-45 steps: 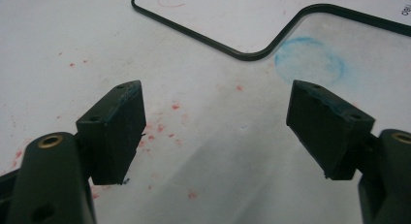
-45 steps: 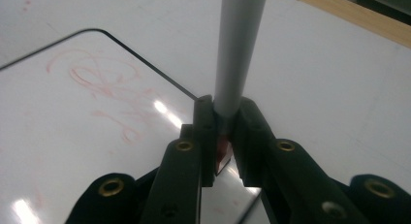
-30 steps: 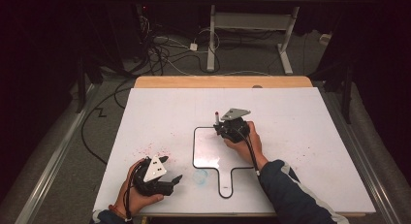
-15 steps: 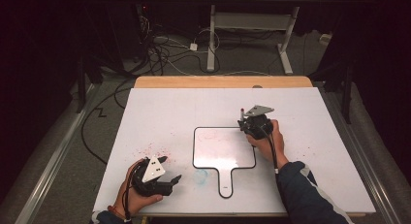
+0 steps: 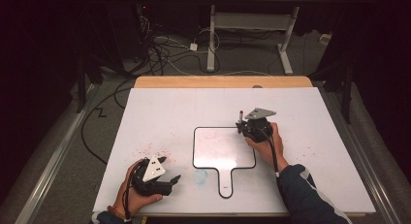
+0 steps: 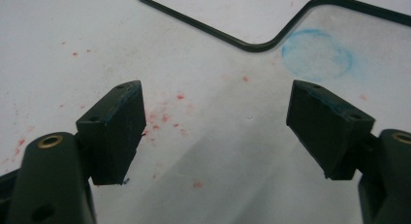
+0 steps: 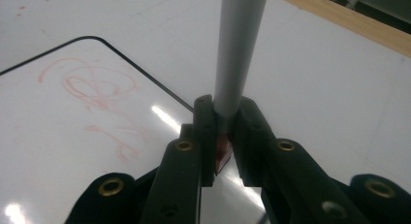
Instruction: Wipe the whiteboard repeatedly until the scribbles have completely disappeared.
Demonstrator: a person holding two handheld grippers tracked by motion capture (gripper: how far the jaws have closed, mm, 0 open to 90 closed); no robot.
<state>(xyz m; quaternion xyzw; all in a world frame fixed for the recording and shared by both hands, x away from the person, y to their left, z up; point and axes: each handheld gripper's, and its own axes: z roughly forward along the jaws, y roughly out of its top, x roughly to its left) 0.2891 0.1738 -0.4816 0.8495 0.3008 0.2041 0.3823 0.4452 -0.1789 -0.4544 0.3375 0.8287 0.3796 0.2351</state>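
**Marker pinched upright at the corner of a small whiteboard**

A white tabletop sheet (image 5: 169,112) is seen from above, with a light wooden strip (image 5: 223,81) along its far edge. Near the middle lies a small paddle-shaped whiteboard with a thin black rim (image 5: 213,146), its short handle pointing to 6 o'clock. Faint pink scribbles are seen on its surface in the right gripper view.

The right gripper (image 5: 247,128) is held at the board's 2 o'clock corner. Its jaws are pressed together on a slim grey marker with a red end (image 7: 237,54), which stands nearly upright between them. Whether the marker touches the surface cannot be told.

The left gripper (image 5: 167,168) is held low at 7 o'clock from the board, well apart from it. Its jaws are spread wide, with nothing between them. Beneath them, red specks (image 6: 165,117) are scattered on the sheet, and a smudged pale blue ring (image 6: 317,54) lies just beside the board's handle.
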